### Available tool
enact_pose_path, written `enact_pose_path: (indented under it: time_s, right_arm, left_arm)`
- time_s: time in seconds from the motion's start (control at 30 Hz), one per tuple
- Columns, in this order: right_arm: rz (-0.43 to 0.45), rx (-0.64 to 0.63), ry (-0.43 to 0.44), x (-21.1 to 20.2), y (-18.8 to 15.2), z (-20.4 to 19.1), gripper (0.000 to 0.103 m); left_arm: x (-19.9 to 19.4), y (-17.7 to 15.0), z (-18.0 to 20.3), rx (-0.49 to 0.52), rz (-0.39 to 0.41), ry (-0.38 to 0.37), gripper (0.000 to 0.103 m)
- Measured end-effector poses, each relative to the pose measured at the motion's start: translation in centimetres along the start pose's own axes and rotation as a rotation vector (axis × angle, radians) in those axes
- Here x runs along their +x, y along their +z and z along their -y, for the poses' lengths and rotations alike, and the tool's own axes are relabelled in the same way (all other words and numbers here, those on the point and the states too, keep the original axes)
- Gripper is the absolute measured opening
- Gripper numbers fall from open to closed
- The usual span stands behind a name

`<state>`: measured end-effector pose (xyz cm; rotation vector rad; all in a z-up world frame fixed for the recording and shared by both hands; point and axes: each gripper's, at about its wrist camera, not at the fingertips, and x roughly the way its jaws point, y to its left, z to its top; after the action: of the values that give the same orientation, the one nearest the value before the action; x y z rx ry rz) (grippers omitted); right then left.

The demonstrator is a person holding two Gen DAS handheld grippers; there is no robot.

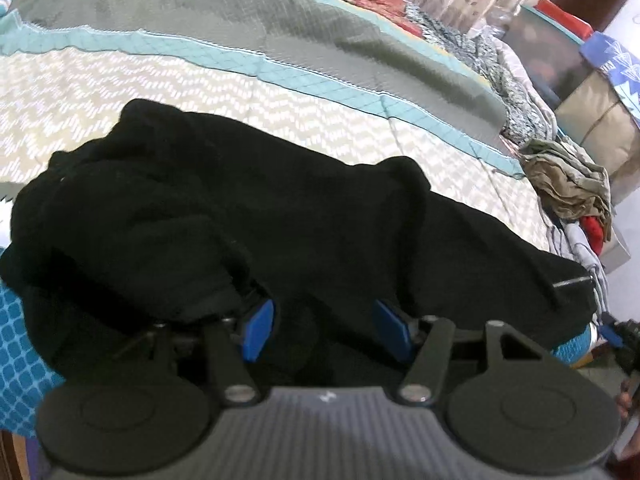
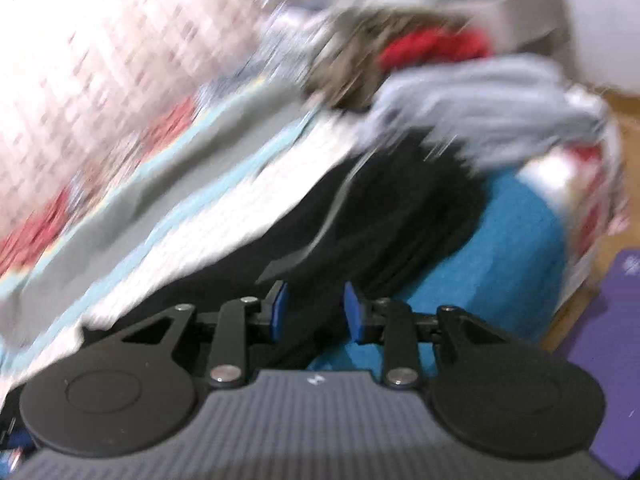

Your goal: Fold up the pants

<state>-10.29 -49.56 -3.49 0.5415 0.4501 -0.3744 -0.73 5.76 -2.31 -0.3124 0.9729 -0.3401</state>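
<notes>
- The black pants are lying bunched and rumpled on the bed's pale zigzag quilt, and everything else here is being placed against them
- At the pants' left end, the cloth is heaping up into a thick mound, its edge hanging over the blue dotted bedcover
- Beyond the pants a teal band and a grey blanket are crossing the bed
- At the pants' near edge the left gripper is sitting low with its blue pads spread wide apart — black cloth is lying between them, but neither pad is pressing on it
- Off the pants' right end, a pile of olive and red clothes is resting at the bed's corner
- In the right wrist view, badly blurred, the pants are running away towards that same pile, a grey stripe showing along them
- The right gripper is hovering at the pants' near edge over the blue cover — its pads are parted, clamping nothing
- Right of the pants, a purple mat is lying on the floor
</notes>
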Motion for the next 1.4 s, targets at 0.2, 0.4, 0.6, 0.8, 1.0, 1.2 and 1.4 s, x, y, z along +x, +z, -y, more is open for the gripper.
enact_pose_path:
  time_s: [0.2, 0.4, 0.6, 0.8, 1.0, 1.2, 1.4]
  right_arm:
    - [-0.006, 0.037, -0.083, 4.2, 2.2, 3.7, 0.05]
    - [-0.012, -0.058, -0.153, 3.6, 1.5, 1.6, 0.014]
    - [0.005, 0.048, -0.318, 4.3, 1.6, 4.8, 0.013]
    - [0.063, 0.062, -0.271, 1.9, 1.6, 5.1, 0.047]
    - [0.098, 0.221, -0.23, -0.3, 2.6, 7.8, 0.054]
    - [0.025, 0.348, -0.161, -0.5, 1.1, 8.8, 0.054]
    - [-0.015, 0.346, -0.162, 0.1, 0.6, 8.0, 0.054]
  left_arm:
    - [-0.9, -0.1, -2.0, -0.087, 0.006, 0.046, 0.057]
    - [-1.2, -0.8, -2.4, -0.101, 0.0, 0.071, 0.057]
    - [-0.9, -0.9, -3.2, -0.119, -0.019, 0.064, 0.057]
    - [-3.5, -0.6, -2.8, -0.083, 0.02, -0.049, 0.057]
    - [-7.3, 1.5, -4.8, -0.124, 0.209, -0.096, 0.057]
    - [-4.0, 2.3, -8.5, -0.181, 0.102, 0.122, 0.056]
    - [-2.3, -1.2, -11.3, -0.243, 0.026, 0.141, 0.053]
